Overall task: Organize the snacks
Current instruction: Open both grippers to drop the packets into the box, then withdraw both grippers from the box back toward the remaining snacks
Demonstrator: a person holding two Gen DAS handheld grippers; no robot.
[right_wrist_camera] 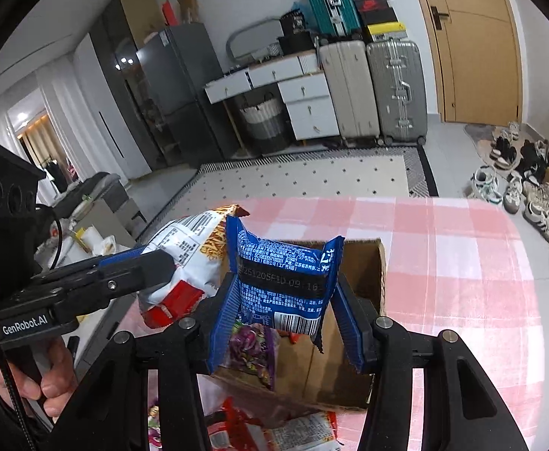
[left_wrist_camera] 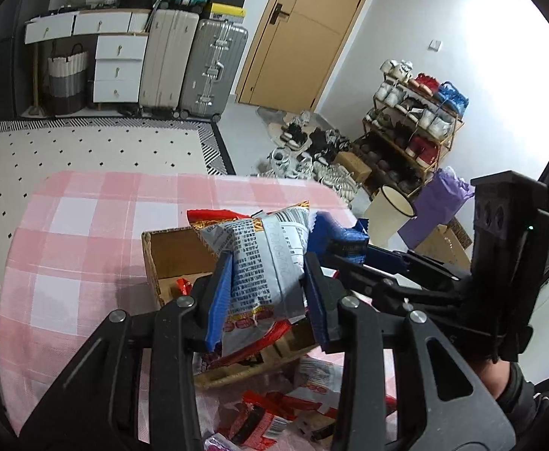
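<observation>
A silver snack bag (left_wrist_camera: 263,263), at centre frame in the left view, sits clamped in the left tool (left_wrist_camera: 268,297) above the box (left_wrist_camera: 169,255). The right tool (right_wrist_camera: 285,300) grips a blue packet (right_wrist_camera: 282,282) over the same box on the pink-checked desk (left_wrist_camera: 79,233). Loose snacks (left_wrist_camera: 274,413) lie at the lower edge.

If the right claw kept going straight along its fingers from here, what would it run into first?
Most likely the cardboard box: the right claw, shut on the blue snack packet, points into its open top, toward the far wall. Depth is unclear, so it might instead pass just above the rim.
</observation>
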